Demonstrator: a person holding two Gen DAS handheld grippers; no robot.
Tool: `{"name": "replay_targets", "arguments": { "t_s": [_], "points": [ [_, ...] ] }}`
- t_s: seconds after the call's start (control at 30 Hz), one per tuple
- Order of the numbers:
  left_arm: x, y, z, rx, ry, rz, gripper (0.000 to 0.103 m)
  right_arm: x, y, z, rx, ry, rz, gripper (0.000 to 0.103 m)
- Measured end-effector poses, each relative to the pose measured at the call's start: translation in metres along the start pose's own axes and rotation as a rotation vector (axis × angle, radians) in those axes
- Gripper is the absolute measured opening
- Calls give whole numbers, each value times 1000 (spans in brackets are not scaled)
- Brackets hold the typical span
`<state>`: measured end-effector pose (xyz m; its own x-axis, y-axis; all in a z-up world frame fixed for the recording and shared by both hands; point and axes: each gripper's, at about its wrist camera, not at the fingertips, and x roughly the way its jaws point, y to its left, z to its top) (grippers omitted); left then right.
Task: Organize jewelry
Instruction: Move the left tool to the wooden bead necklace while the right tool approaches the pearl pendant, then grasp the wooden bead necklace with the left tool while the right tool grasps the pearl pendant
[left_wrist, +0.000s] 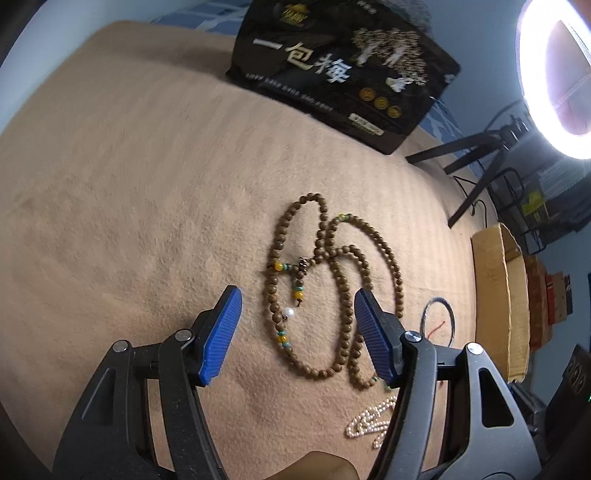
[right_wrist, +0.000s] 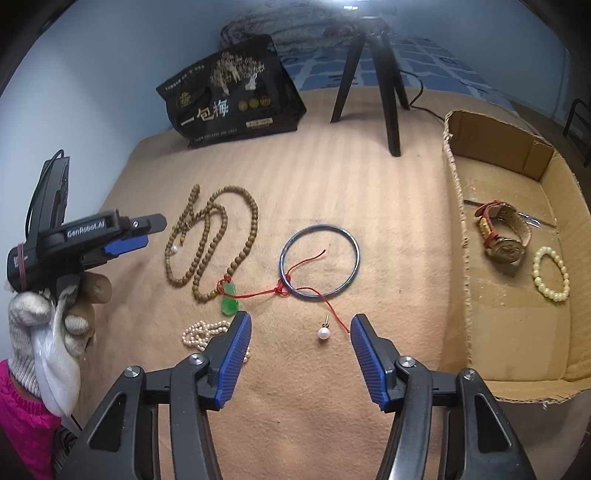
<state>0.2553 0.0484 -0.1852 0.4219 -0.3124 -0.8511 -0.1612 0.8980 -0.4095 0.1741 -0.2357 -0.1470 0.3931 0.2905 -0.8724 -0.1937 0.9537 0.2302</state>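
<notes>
A long brown wooden bead necklace (left_wrist: 334, 266) lies coiled on the tan cloth, with my left gripper (left_wrist: 297, 304) open above it and nothing between its blue pads. In the right wrist view the same necklace (right_wrist: 218, 240) lies at centre left, beside the left gripper (right_wrist: 144, 230) held by a gloved hand. My right gripper (right_wrist: 301, 326) stands open over a loose pearl earring (right_wrist: 324, 333). Ahead of it lie a blue bangle (right_wrist: 318, 261), a red cord (right_wrist: 295, 284) and a green jade pendant (right_wrist: 229, 301). A pearl strand (right_wrist: 201, 334) sits by the left pad.
An open cardboard box (right_wrist: 454, 206) at the right holds a watch (right_wrist: 502, 236) and a pale bead bracelet (right_wrist: 550, 273). A black snack bag (right_wrist: 232, 96) and a tripod (right_wrist: 384, 81) stand at the back. A ring light (left_wrist: 554, 74) glares at the upper right.
</notes>
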Motion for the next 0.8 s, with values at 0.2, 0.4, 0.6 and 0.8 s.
{"name": "replay_targets", "arguments": {
  "t_s": [0.2, 0.4, 0.6, 0.8],
  "points": [
    [14, 11, 6, -74, 23, -25, 65, 10, 1, 1, -7, 24, -4, 56],
    [27, 6, 10, -94, 27, -44, 75, 17, -1, 2, -9, 34, -14, 55],
    [36, -12, 10, -54, 14, -22, 84, 25, -5, 4, -7, 45, -20, 52],
    [45, -35, 7, 2, 12, 11, 85, 34, -7, 3, -16, 59, -29, 49]
  ]
}}
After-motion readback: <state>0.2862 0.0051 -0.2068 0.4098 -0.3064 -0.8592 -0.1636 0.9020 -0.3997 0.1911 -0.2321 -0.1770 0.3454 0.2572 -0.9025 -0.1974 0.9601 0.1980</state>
